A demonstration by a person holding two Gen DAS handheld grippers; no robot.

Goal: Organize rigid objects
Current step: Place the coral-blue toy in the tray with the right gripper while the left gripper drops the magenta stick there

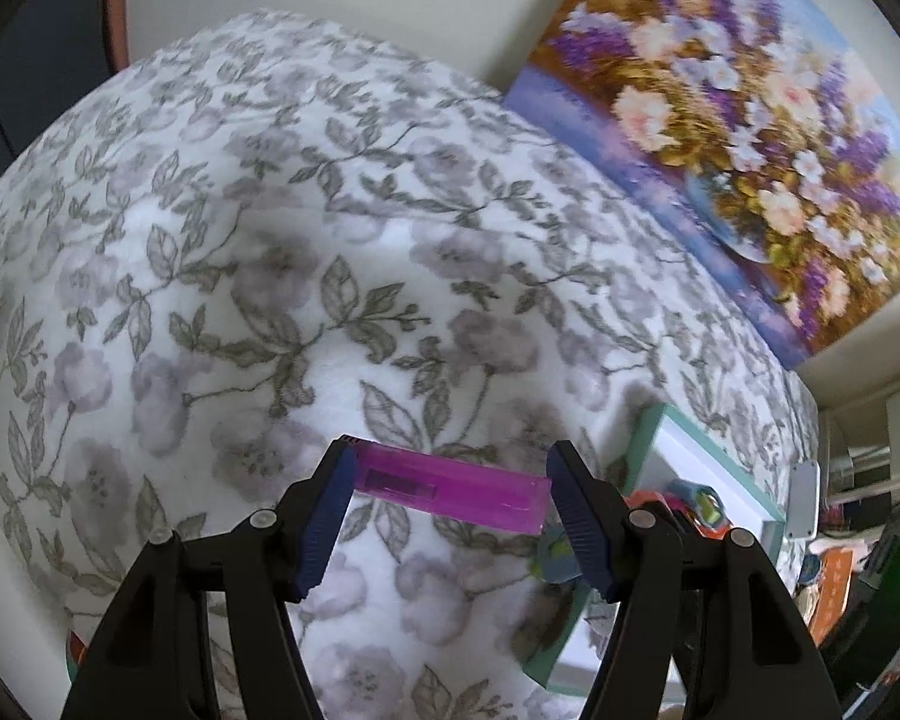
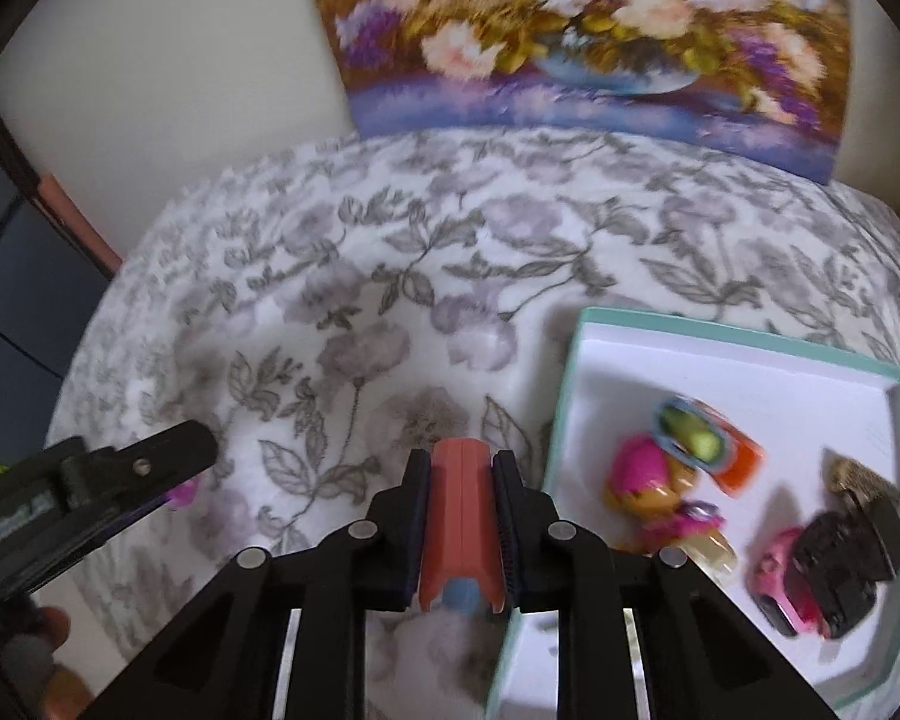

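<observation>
My left gripper is shut on a translucent magenta lighter, held crosswise by its two ends above the flowered blanket. My right gripper is shut on a salmon-red oblong object with a blue end, gripped along its sides. The mint-edged white box lies just right of the right gripper and holds several small toys: a pink toy car, a pink-and-orange figure, an orange-and-green piece. The left gripper's arm shows at the left of the right wrist view.
A flower painting leans on the wall behind the blanket. The box corner with toys shows right of the left gripper. Shelves with clutter stand at the far right. A dark cabinet is left of the blanket.
</observation>
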